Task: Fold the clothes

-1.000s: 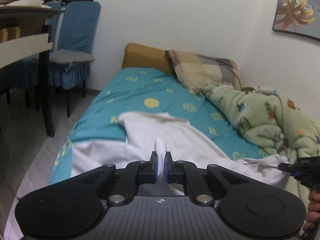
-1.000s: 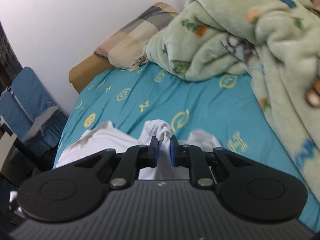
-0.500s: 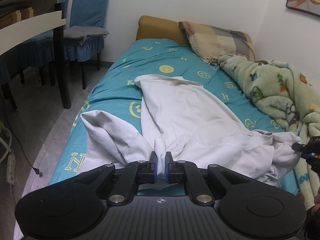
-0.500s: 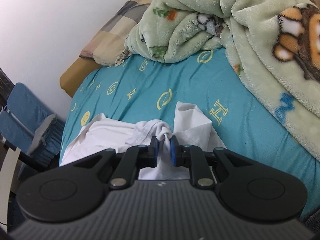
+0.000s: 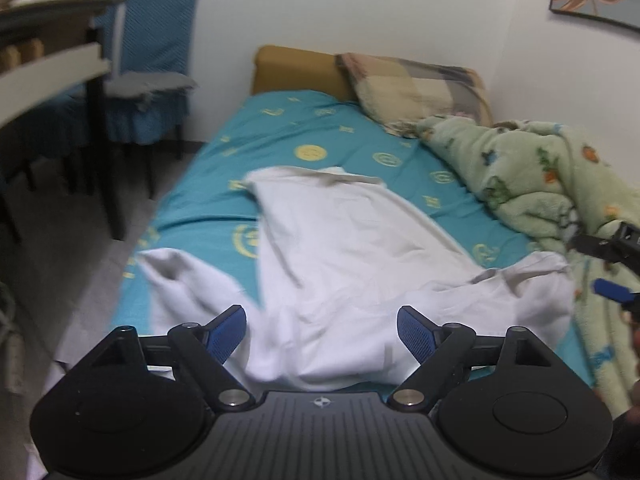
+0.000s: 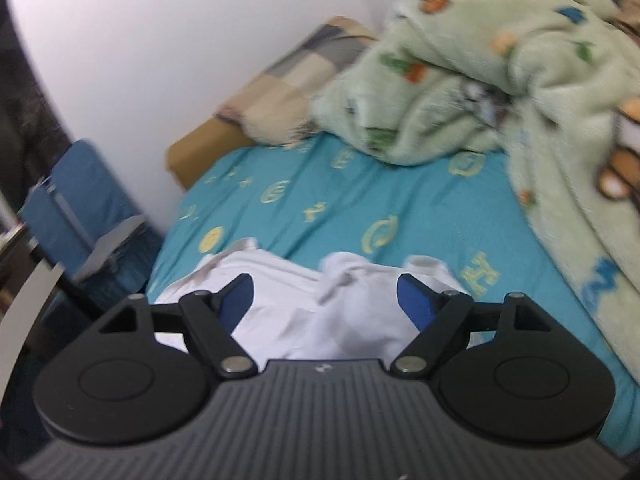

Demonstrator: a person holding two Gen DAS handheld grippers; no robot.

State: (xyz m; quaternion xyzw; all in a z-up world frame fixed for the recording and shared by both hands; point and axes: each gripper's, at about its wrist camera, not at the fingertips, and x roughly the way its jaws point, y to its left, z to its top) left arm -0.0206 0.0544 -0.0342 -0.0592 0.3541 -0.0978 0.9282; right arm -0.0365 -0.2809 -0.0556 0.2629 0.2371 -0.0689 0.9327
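Note:
A white garment [image 5: 340,264] lies rumpled on the teal bed sheet [image 5: 304,132], its body stretching away and a sleeve spread at the left. My left gripper [image 5: 322,330] is open just above the garment's near edge, holding nothing. My right gripper [image 6: 324,300] is open over the garment's right end [image 6: 344,280], where a bunched fold lies loose between the jaws. The right gripper also shows at the right edge of the left wrist view [image 5: 612,268].
A green fleece blanket [image 5: 540,184] is heaped along the bed's right side by the wall. A checked pillow [image 5: 416,88] and mustard headboard [image 5: 296,68] are at the far end. Blue-covered chairs [image 5: 156,52] and a table [image 5: 48,60] stand left of the bed.
Both grippers have opened and let go of the white garment, which has dropped onto the bed. Both views are blurred from motion.

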